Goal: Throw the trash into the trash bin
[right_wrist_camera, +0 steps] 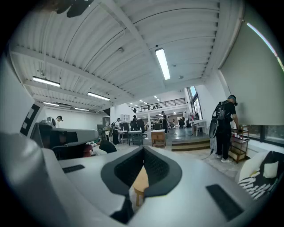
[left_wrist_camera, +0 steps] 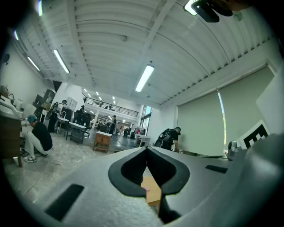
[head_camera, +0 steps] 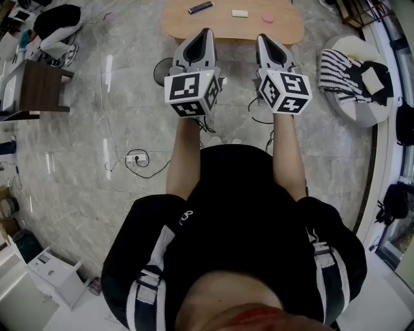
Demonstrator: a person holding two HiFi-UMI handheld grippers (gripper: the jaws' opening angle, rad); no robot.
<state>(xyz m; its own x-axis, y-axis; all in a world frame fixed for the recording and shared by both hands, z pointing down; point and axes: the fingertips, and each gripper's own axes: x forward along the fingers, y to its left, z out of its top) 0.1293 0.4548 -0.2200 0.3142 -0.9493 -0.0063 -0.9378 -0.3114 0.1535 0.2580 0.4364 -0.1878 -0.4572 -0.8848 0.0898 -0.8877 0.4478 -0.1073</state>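
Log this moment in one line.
left gripper: shut, empty | right gripper: shut, empty | both level, facing light wooden table | on it: black remote, white block, pink disc

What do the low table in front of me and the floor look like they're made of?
The table looks like wood or a wood veneer: it has an even warm tan, a matte surface and a rounded edge. The floor looks like polished marble or marble-look tile, with grey veining, straight joint lines and glossy streaks of reflected light.
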